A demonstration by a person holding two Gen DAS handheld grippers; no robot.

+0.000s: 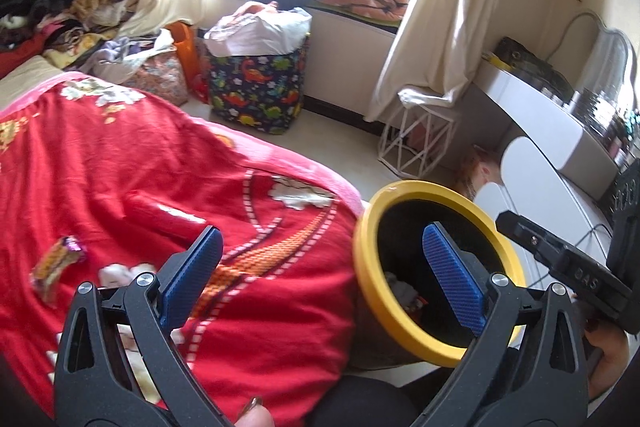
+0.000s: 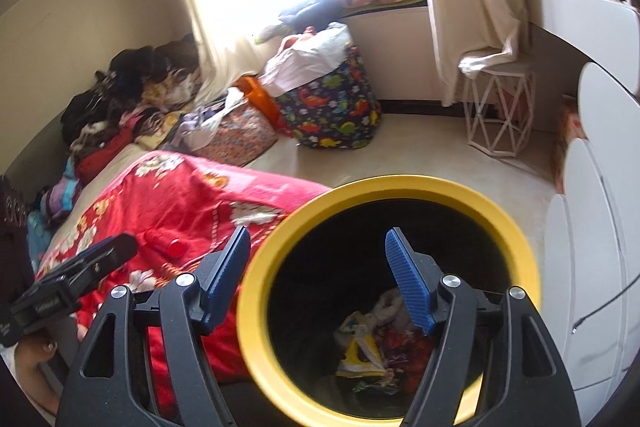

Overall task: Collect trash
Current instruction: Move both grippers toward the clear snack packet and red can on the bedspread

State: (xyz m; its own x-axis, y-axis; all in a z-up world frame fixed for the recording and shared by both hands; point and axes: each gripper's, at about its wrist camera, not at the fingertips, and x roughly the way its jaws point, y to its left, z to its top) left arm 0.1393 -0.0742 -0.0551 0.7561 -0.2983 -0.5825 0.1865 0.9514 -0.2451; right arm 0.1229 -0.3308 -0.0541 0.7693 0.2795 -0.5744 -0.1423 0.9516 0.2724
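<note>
- Left gripper [image 1: 322,261]: fingers spread wide, nothing held. It is positioned over the near edge of the red blanket [image 1: 120,163], w/ its right finger overlapping the bin mouth in the left wrist view.
- Right gripper [image 2: 318,273]: fingers spread wide, nothing held. The left finger is seen outside the yellow rim, the right finger over the bin opening; whether the rim is touched cannot be told.
- Trash bin [image 2: 516,239]: yellow ring rim, dark inside, located just right of the bed edge. Wrappers and a crumpled tissue [image 2: 390,305] are seen at the bottom, so collection is judged partly done.
- Snack wrapper [image 1: 56,259]: lies on the blanket, far left of the left gripper. Judged very light, thin, crinkly, prob. slippery foil. Grip is advised across the flat middle or a twisted end, w/ pads closed fully; a corner pinch may slip out.
- White tissue [image 1: 120,273]: lies on the blanket just left of the left gripper. Judged soft, light, compressible. It is best pinched at its bulk centre; blanket fabric should not be caught w/ it.
- Red bottle [image 1: 160,215]: lies on the blanket beyond the left finger. Judged rigid, smooth, apt to roll. Whether it counts as trash cannot be told. If taken, it should be gripped across the body, mid-length.
</note>
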